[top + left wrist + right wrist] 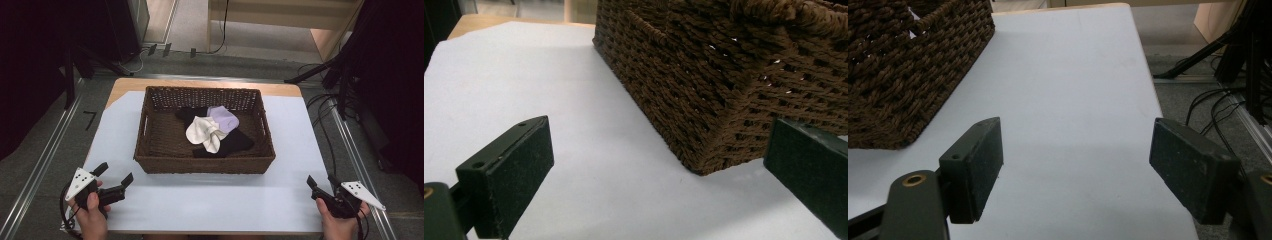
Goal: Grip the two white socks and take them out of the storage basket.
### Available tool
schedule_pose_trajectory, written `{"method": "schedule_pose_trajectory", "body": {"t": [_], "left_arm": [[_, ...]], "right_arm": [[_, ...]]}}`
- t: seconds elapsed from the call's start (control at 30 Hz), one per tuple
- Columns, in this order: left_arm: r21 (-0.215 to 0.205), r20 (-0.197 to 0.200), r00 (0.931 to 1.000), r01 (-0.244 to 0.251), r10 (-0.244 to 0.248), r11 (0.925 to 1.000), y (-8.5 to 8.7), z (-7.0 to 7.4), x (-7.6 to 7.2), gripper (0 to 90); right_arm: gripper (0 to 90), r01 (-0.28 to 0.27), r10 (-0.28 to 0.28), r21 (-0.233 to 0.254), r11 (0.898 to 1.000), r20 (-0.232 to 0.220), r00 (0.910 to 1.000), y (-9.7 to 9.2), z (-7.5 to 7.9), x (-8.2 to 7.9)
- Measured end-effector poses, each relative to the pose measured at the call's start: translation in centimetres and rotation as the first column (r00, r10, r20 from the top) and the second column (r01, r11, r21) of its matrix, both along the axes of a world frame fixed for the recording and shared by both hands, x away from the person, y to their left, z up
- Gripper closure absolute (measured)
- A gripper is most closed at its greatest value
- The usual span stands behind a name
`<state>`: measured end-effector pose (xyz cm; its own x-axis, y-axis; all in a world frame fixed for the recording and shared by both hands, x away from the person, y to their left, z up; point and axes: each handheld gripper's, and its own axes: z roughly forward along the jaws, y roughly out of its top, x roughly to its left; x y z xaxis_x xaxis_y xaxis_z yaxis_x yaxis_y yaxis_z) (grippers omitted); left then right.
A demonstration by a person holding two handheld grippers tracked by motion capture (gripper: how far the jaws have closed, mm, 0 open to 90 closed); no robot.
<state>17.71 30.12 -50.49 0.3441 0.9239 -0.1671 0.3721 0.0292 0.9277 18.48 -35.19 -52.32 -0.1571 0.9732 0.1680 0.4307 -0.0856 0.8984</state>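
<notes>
Grey carpet and aluminium rails surround our bench (210, 200), which is covered by a pale sheet with bare wood showing along its far edge. We hold the left gripper (114, 175) near the front left corner of the sheet, its fingers (511, 172) spread wide with nothing between them. Just ahead of those fingers and to their right stands a brown woven basket (150, 150); in the left gripper view its near corner (704, 150) sits between the two fingers but beyond them, not touched.

We hold the right gripper (322, 183) near the front right corner, its fingers (975, 165) also wide apart and empty, hovering over bare sheet. From the right gripper view the basket (893, 85) lies ahead and to the left of those fingers, well clear of them.

Inside the basket, farther ahead of both pairs of fingers, lies a small heap of socks: a cream sock (204, 133) on top, a lilac sock (225, 119) beside it, and black socks (235, 143) beneath.
</notes>
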Motion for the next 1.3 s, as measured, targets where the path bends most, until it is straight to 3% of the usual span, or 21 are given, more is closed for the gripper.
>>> {"method": "schedule_pose_trajectory", "body": {"t": [0.37, 0.6, 0.8, 0.9, 0.97, 1.07, 1.3], "left_arm": [[0.002, -0.001, 1.0, -0.004, 0.004, 1.0, 0.0, 0.0, 0.0, 0.5], [0.0, -0.003, 1.0, -0.005, 0.005, 1.0, 0.0, 0.0, 0.0, 0.5], [-0.004, -0.006, 1.0, -0.007, 0.007, 1.0, 0.0, 0.0, 0.1, 0.5], [-0.001, -0.005, 1.0, -0.005, 0.005, 1.0, 0.0, 0.0, 0.1, 0.5], [-0.001, -0.005, 1.0, -0.004, 0.004, 1.0, 0.0, 0.0, 0.1, 0.5], [-0.003, -0.004, 1.0, -0.004, 0.004, 1.0, 0.0, 0.0, 0.1, 0.5], [-0.002, -0.004, 1.0, -0.001, 0.001, 1.0, 0.0, 0.0, 0.1, 0.5]], "right_arm": [[24.7, -0.003, 0.003, 0.005, 1.0, -0.017, 0.9998, 0.1, -0.1, 0.3], [27.9, -0.026, 0.024, -0.017, 1.0, -0.081, 0.9964, -0.1, 0.4, 1.6], [31.9, -0.032, 0.014, -0.11, 0.993, -0.157, 0.9875, -0.2, 1.5, 2.8], [33.3, -0.076, 0.046, -0.15, 0.986, -0.196, 0.9796, -0.2, 2.1, 3.7], [33.4, -0.117, 0.077, -0.159, 0.98, -0.234, 0.9691, -0.2, 2.5, 4.3], [33.5, -0.163, 0.101, -0.212, 0.964, -0.278, 0.9553, -0.1, 3.2, 5.0], [36.6, -0.279, 0.188, -0.204, 0.938, -0.379, 0.906, 0.1, 4.5, 6.9]]}}
